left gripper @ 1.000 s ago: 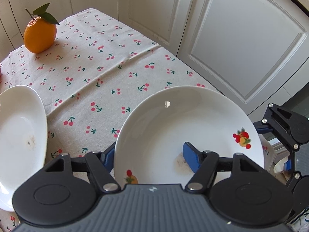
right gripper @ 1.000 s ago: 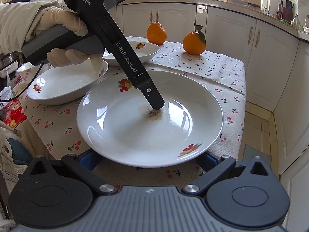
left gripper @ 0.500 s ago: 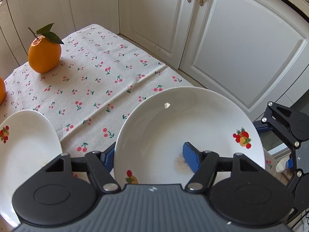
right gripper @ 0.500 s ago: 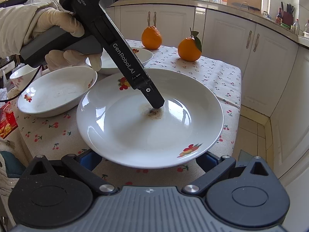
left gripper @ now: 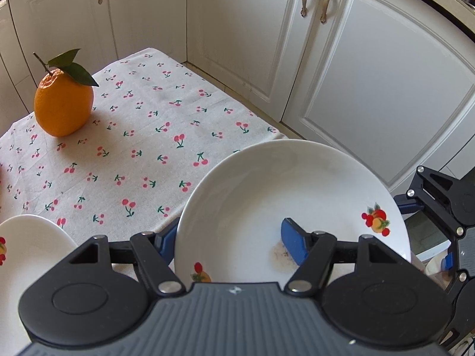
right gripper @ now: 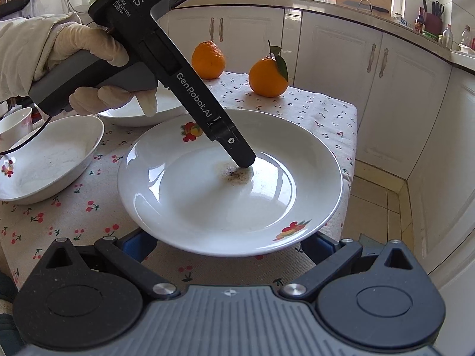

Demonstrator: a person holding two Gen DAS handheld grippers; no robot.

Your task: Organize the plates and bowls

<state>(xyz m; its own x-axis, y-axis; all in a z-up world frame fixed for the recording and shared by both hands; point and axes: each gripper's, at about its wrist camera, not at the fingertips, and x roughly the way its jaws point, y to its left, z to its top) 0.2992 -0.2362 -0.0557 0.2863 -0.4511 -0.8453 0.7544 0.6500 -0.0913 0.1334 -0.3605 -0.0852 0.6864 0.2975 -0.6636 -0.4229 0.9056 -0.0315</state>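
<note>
A large white plate with fruit prints and a brown stain is held above the cherry-print tablecloth. It also shows in the left wrist view. My left gripper is shut on its rim, one blue pad on top near the stain, the other beneath. My right gripper is open, its pads wide apart under the plate's near edge. A white bowl sits at the left, and another dish lies behind the hand.
Two oranges stand at the table's far side; one orange shows in the left wrist view. A white cup is at the far left. White cabinets surround the table, with tiled floor to the right.
The plate has risen with both grippers and shifted toward the table's right edge; the bowls and oranges have slid left and down in view. The grip on the plate is unchanged.
</note>
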